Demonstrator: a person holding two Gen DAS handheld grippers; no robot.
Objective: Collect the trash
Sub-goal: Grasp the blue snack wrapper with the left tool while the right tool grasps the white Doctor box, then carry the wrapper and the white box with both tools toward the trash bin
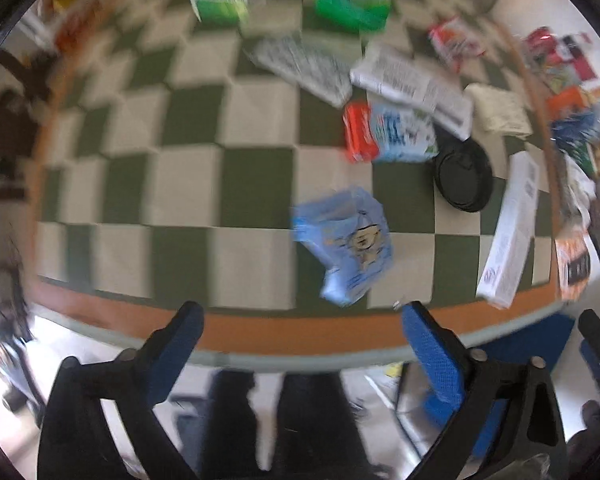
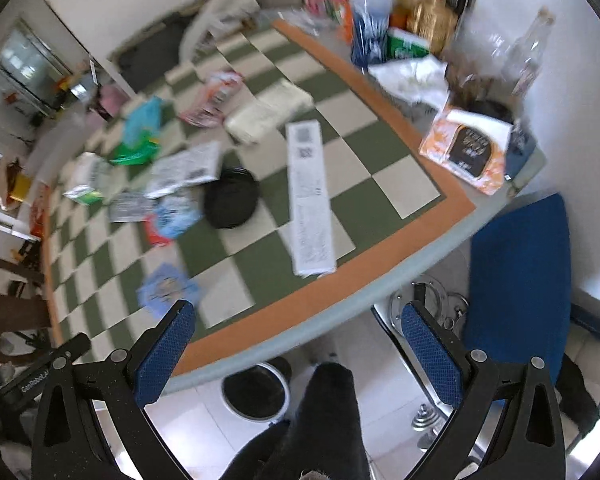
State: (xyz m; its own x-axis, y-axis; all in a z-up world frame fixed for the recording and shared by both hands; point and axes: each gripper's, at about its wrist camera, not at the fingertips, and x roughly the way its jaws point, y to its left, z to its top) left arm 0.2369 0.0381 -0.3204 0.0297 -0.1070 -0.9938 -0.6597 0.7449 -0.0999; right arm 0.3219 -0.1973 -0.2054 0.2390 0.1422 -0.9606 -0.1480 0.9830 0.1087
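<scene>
Both grippers hang empty, jaws wide: left gripper (image 1: 302, 316) nearest the light-blue wrapper (image 1: 346, 246), right gripper (image 2: 298, 316) near the table's edge (image 2: 300, 320), likely readying pickup.

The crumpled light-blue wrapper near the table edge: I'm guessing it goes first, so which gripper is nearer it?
Left. The left gripper hangs open just short of the crumpled light-blue wrapper; the right gripper sits off to its side, past the table edge.

Lid (image 1: 463, 175) btwn wrapper (image 1: 392, 133) & box (image 1: 510, 232).
</scene>
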